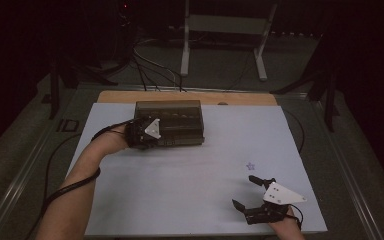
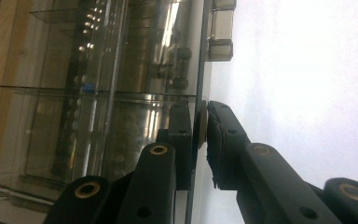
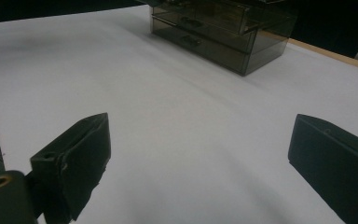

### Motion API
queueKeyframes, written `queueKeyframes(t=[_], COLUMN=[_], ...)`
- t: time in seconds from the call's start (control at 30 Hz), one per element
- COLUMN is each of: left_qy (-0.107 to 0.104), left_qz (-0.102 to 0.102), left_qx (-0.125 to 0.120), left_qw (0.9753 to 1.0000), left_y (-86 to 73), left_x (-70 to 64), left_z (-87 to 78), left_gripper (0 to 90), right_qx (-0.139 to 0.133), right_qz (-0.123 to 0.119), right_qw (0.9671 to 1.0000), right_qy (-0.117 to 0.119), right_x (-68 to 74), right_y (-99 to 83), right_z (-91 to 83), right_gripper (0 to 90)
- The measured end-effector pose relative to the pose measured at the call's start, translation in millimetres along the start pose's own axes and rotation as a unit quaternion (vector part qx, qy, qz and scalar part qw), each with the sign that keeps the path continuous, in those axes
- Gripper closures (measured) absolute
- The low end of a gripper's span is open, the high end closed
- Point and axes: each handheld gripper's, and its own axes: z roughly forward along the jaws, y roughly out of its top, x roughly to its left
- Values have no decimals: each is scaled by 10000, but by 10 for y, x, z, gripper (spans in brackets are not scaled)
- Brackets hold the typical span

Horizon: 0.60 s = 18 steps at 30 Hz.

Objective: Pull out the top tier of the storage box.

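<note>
A smoky see-through drawer box (image 1: 180, 116) stands at the back left of the white mat (image 1: 190, 175). My left gripper (image 1: 159, 136) is at its front left corner. In the left gripper view the jaws of the left gripper (image 2: 201, 126) are shut on the thin front edge of the drawer box (image 2: 98, 93), with a small tan piece pinched between them. My right gripper (image 1: 244, 191) rests near the mat's front right, open and empty. In the right gripper view the right gripper (image 3: 200, 140) points across bare mat toward the drawer box (image 3: 223, 28), far off.
A small blue star mark (image 1: 250, 165) lies on the mat just beyond the right gripper. A wooden table edge (image 1: 180, 96) runs behind the box. White stand legs (image 1: 185, 50) and cables (image 1: 145, 65) are on the dark floor behind.
</note>
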Motion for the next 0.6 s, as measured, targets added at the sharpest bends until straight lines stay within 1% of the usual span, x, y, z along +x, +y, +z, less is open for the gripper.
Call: queueKeyframes(t=[0.03,0.1,0.13,0.23,0.27,0.33,0.37,0.43,0.47,0.6], left_qy=[-78,-103,-159,-186,-224,-230,-247,-281,-271,-327], left_qz=[56,48,51,44,38,57,99,101,168,156], left_qx=[-18,-10,-34,-45,-71,-75,-102,-116,-116,-131], left_qw=[10000,9999,9999,9998,9997,9997,9996,9995,9994,9993], left_y=[3,7,10,8,1,1,-1,-4,-8,-22], left_x=[-16,-25,-46,-62,-81,-94,-123,-146,-160,-191], left_z=[-7,-10,-13,-20,-26,-31,-42,-55,-65,-76], left_gripper=[820,824,827,833,835,835,835,837,837,840], right_qx=[9,-4,-5,-8,-7,-12,-13,-12,-10,-18], right_qz=[-2,1,9,12,8,0,2,10,7,-1], right_qw=[10000,10000,10000,10000,10000,10000,10000,10000,10000,10000], right_qy=[-5,-5,-5,-4,-7,-8,-9,-13,-12,-11], right_x=[-4,-5,-4,-2,-1,0,-1,-3,-3,3], right_y=[-1,-1,0,1,2,3,3,2,3,5], right_z=[1,-1,-3,-6,-6,-7,-8,-8,-8,-7], right_gripper=[57,57,57,57,57,58,57,57,57,57])
